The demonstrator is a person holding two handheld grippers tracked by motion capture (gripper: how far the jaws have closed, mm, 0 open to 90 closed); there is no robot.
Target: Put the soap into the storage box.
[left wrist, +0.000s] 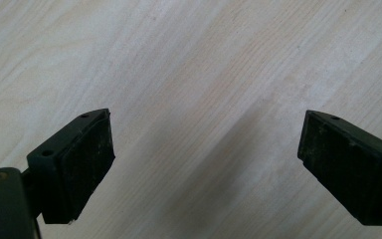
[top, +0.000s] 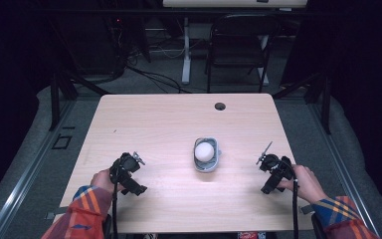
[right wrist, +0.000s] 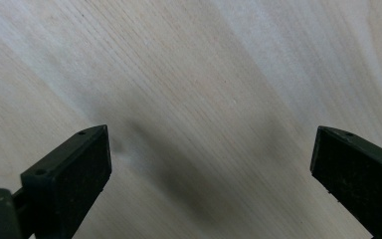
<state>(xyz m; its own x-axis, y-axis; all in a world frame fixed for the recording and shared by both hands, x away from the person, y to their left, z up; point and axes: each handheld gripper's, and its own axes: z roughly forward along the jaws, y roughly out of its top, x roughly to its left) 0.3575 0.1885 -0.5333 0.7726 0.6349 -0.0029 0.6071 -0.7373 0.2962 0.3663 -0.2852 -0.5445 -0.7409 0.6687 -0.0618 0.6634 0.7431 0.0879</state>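
A white egg-like ball [top: 205, 150] rests in a small grey holder [top: 207, 163] near the middle of the light wooden table [top: 169, 119]. My left gripper [top: 131, 167] is held low over the table at the near left, a good way left of the holder. Its jaws stand wide apart over bare wood, left gripper [left wrist: 206, 164] open with nothing between. My right gripper [top: 267, 162] sits low at the near right, well right of the holder. Its jaws are spread wide above bare wood too, right gripper [right wrist: 211, 174] open and holding nothing.
A round cable hole [top: 220, 106] is set in the table near its far edge. Behind the table stand a dark folding chair [top: 237, 47] and a white desk leg [top: 186, 50], with cables on the floor.
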